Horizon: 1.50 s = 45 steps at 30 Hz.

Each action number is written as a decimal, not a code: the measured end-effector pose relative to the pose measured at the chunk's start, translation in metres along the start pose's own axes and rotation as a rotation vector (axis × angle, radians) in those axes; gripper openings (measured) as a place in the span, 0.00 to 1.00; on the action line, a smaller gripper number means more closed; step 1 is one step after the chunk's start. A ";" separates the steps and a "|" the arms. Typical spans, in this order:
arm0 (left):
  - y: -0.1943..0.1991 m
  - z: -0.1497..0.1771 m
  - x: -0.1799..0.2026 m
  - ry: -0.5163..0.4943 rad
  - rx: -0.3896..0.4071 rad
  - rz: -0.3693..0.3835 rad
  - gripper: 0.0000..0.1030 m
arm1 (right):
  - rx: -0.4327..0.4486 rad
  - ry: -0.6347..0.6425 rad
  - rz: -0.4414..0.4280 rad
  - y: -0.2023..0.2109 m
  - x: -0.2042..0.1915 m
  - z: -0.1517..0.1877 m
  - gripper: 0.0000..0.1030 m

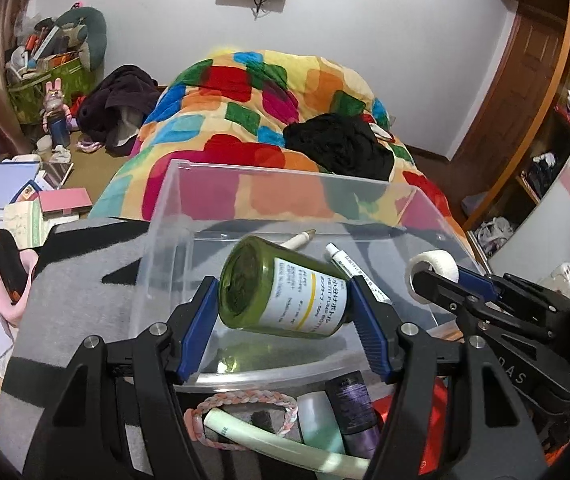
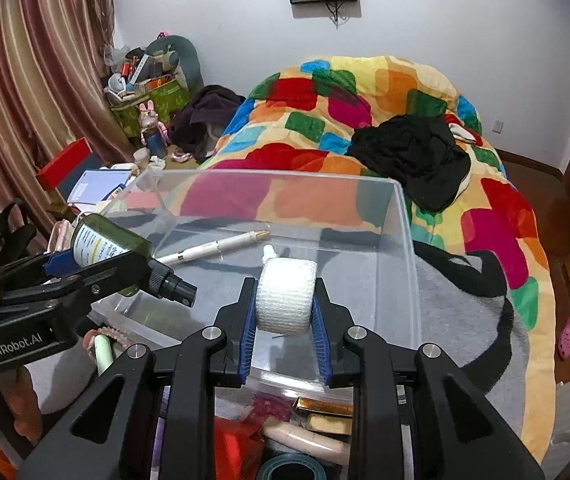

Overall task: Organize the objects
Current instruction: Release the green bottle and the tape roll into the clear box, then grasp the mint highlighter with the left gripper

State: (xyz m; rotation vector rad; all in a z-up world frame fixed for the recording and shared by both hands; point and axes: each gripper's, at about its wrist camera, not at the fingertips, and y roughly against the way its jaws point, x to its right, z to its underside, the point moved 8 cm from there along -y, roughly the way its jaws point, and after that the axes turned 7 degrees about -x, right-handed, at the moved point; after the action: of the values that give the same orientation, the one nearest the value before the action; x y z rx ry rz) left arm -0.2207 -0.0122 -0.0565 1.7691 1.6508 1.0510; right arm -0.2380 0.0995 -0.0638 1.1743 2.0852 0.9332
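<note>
A clear plastic bin (image 1: 173, 216) (image 2: 409, 264) sits on a grey and black blanket. My left gripper (image 1: 285, 304) is shut on a green pump bottle (image 1: 281, 288) (image 2: 105, 244), held on its side over the bin's near left part. My right gripper (image 2: 285, 300) (image 1: 441, 276) is shut on a white gauze roll (image 2: 285, 296) (image 1: 433, 264) above the bin's middle. Inside the bin lie a white pen (image 2: 213, 246) (image 1: 297, 240) and a small white tube (image 1: 349, 268), of which only the cap (image 2: 269, 251) shows in the right wrist view.
Loose items lie in front of the bin: a braided cord (image 1: 245, 400), a mint tube (image 1: 277, 436), a purple bottle (image 1: 353, 404), gold bars (image 2: 325, 416). A colourful duvet (image 2: 365, 120) with black clothing (image 2: 413, 156) lies beyond. Books and boxes (image 1: 9, 192) crowd the left.
</note>
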 end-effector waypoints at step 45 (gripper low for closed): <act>0.042 0.108 0.025 -0.104 -0.082 -0.047 0.96 | -0.012 0.013 -0.028 0.064 0.011 0.106 0.59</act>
State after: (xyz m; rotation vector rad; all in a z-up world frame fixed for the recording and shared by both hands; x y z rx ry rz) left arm -0.1097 0.0225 -0.0812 1.6949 1.5570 0.9743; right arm -0.1329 0.1643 -0.0781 1.1333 2.0978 0.9417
